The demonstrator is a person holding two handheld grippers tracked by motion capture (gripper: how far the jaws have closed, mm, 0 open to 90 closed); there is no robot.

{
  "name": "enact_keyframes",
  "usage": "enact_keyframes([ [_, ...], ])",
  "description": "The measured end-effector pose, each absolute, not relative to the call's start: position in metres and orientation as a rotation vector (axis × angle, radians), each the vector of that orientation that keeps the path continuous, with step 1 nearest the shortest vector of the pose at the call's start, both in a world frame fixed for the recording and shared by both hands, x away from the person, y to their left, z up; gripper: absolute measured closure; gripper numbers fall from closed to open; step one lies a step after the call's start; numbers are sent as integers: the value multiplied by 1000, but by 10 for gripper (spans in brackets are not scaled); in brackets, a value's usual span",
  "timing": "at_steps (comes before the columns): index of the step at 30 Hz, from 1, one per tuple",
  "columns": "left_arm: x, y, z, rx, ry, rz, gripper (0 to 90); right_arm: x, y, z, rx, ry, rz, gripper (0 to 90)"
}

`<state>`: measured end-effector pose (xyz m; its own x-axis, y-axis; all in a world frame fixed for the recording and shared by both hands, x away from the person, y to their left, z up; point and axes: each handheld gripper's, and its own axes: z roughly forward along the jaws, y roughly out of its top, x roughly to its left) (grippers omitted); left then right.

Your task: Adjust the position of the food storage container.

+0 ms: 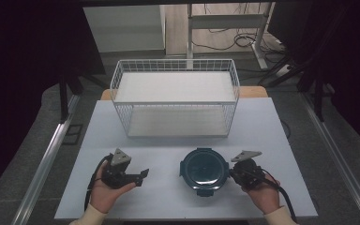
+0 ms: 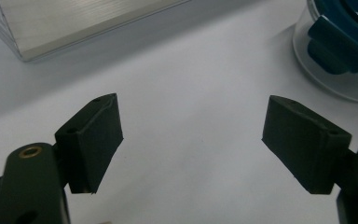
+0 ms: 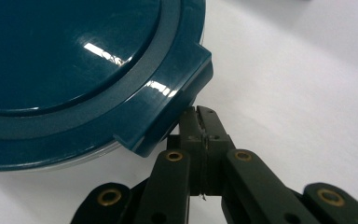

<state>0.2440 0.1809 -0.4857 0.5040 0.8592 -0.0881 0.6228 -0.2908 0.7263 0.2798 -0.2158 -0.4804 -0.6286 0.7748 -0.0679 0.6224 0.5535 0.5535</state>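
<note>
The round container [image 1: 204,169] sits lid-up; right gripper [image 1: 235,175], jaws closed empty, touches its latch. Left gripper [image 1: 143,177] gapes wide. A wire basket [image 1: 175,96] stands behind.

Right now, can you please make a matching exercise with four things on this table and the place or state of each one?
Things:
1. left tool
2. right tool
3. round container
4. wire basket

Places or states:
A. dark blue lid, between the two hands
B. jaws shut, tips at a lid clip
C. white, at the far side of the table
D. jaws open, nothing between them

Pairs: 1-D, 2-B, 3-A, 4-C
</note>
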Motion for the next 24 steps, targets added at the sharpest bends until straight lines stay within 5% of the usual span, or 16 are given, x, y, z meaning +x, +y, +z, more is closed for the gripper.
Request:
enact_keyframes([
  [24,244,180,-487,2028,1205,413,196,271,-165,-483,1007,2556,734,900],
])
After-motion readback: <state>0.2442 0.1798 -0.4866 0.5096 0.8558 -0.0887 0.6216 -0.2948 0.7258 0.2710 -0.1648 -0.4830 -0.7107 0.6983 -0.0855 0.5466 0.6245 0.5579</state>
